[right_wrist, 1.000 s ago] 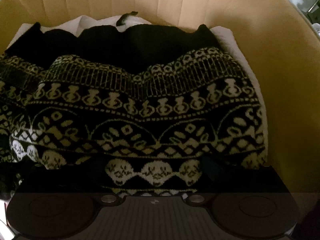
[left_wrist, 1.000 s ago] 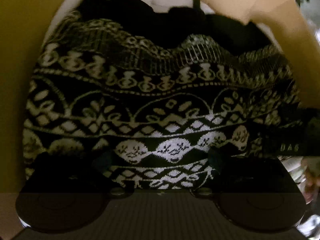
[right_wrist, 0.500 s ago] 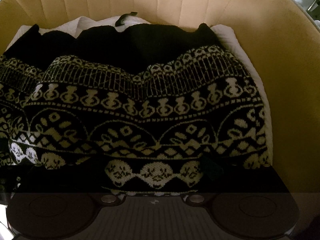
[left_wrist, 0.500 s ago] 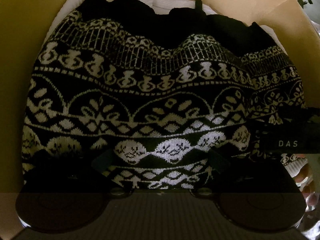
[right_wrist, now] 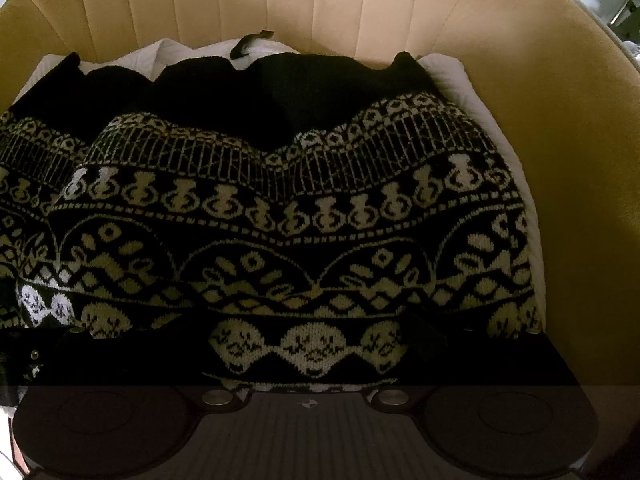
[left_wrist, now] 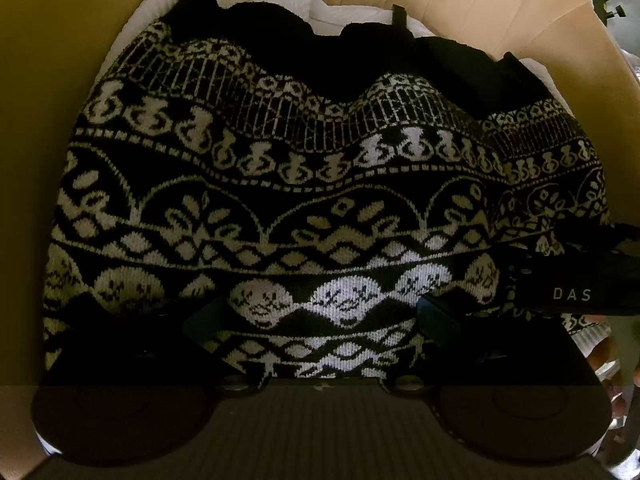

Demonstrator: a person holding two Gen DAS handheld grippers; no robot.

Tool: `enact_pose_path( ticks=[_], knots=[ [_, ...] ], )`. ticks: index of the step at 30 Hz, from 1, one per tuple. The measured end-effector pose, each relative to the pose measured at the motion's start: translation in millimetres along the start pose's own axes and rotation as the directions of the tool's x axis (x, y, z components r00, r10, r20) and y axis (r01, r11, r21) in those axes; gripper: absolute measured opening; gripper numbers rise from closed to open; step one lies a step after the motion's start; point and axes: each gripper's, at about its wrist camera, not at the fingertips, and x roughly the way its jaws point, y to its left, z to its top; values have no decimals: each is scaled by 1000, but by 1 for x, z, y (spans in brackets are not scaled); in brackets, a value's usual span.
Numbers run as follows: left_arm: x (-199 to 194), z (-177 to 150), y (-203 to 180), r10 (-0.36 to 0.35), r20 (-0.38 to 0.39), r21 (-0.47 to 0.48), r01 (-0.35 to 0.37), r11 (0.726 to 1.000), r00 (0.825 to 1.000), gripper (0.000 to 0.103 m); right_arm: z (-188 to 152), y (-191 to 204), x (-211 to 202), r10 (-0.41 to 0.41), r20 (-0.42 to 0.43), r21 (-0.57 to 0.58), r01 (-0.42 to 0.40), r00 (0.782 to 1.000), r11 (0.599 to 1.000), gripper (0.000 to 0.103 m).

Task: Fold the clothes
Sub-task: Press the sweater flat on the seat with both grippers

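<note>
Lying folded on the white cloth (right_wrist: 460,76) in the yellow chair (right_wrist: 560,120), the patterned sweater (left_wrist: 320,200) looks near finished, both the left gripper (left_wrist: 320,316) and right gripper (right_wrist: 312,344) spread apart over its near edge, though dim light hides contact; next, smooth or lift it.

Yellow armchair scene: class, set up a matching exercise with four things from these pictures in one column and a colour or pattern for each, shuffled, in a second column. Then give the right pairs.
Column 1
1. sweater
2. armchair
3. cloth under the sweater
4. small loop behind the sweater's far edge

Column 2
A. plain white
B. yellow
C. black and cream knitted bands
D. dark

Pairs: 1-C, 2-B, 3-A, 4-D
</note>
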Motion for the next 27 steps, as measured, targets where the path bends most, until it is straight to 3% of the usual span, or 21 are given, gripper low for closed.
enact_pose_path(
  ticks=[19, 27],
  knots=[
    [-1, -3, -3, 14, 32, 11, -15, 1000, 999, 103, 3, -1, 3, 0, 11, 26, 0, 1000, 1000, 102],
    [1, 1, -8, 34, 4, 6, -34, 999, 999, 103, -1, 0, -2, -2, 15, 14, 2, 1000, 1000, 102]
  ],
)
